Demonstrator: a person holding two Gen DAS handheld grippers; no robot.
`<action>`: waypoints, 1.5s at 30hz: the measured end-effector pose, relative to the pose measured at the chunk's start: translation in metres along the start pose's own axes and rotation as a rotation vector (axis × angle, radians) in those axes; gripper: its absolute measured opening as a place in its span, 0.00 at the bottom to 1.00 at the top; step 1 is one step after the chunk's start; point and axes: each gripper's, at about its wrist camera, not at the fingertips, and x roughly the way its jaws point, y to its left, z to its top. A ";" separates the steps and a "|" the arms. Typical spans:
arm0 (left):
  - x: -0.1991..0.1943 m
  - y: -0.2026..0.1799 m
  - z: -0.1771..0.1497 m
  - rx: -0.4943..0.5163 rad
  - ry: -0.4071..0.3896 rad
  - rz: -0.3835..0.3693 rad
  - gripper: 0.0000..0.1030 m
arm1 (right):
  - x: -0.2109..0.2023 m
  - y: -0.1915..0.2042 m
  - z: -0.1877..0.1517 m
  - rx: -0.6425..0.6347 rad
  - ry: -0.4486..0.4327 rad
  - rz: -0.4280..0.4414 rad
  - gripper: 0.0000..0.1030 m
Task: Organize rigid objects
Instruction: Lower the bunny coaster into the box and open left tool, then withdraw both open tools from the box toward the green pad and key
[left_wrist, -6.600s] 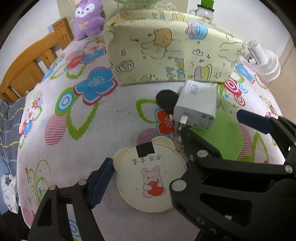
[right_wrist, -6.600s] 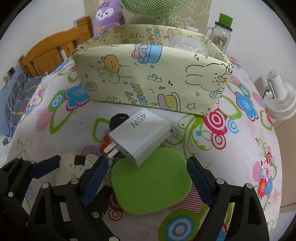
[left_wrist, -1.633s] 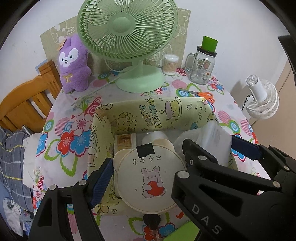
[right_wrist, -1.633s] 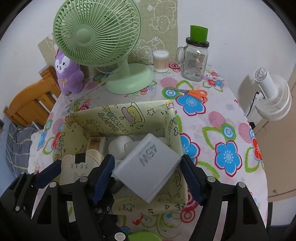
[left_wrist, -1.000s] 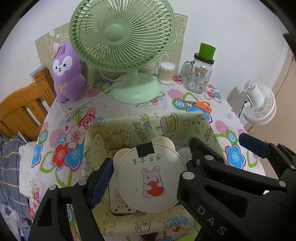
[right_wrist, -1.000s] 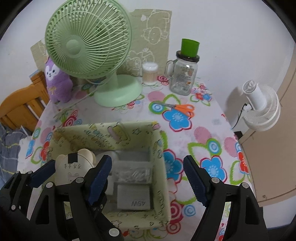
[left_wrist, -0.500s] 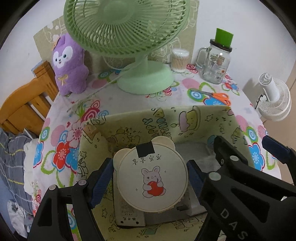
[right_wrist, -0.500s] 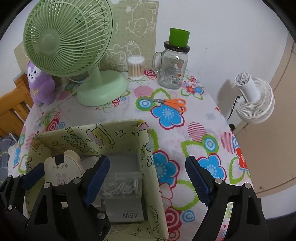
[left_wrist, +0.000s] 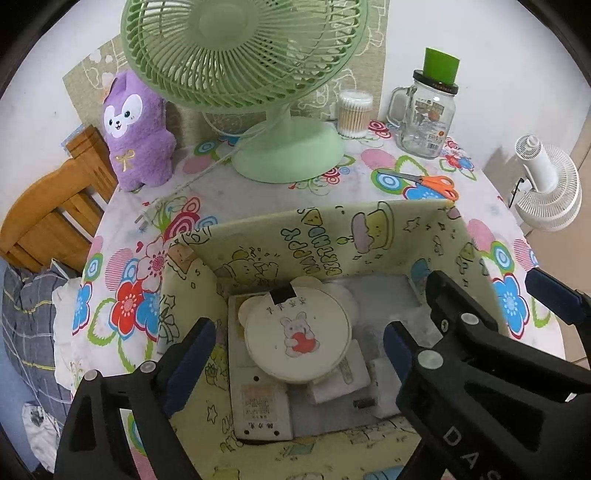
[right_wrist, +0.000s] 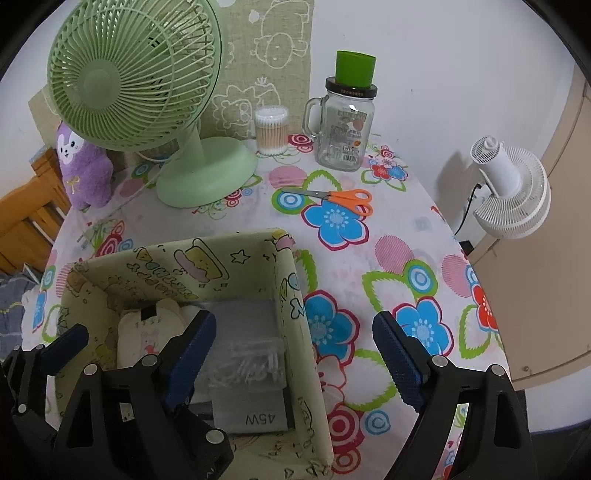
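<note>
1. Blue-padded jaws of the left hand-held gripper are spreading apart, nothing clamped between them; a second ago they pinched the bear-eared round case, which now lies loose just beyond the pads, on top of the white adapters in the fabric bin.
2. Opening too, the right hand-held gripper straddles the bin's right wall empty; the grey 45W charger it carried earlier lies flat on the bin floor below its left jaw, beside a clear box of white clips.
3. Both drops appear complete, so this round of sorting looks finished and the hands are free to fetch more.
4. Farther out on the flowered desk, orange scissors remain unsorted.
5. Beyond them stand a green fan, a glass mug-jar and a purple plush.
</note>
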 end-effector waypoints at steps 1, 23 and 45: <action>-0.002 -0.001 -0.001 0.002 -0.003 0.001 0.91 | -0.002 0.000 -0.001 -0.002 -0.001 0.002 0.87; -0.063 -0.011 -0.022 0.018 -0.072 0.000 0.94 | -0.063 -0.016 -0.021 0.003 -0.055 0.031 0.90; -0.112 -0.012 -0.058 -0.002 -0.107 0.014 0.94 | -0.113 -0.016 -0.051 -0.051 -0.095 0.073 0.91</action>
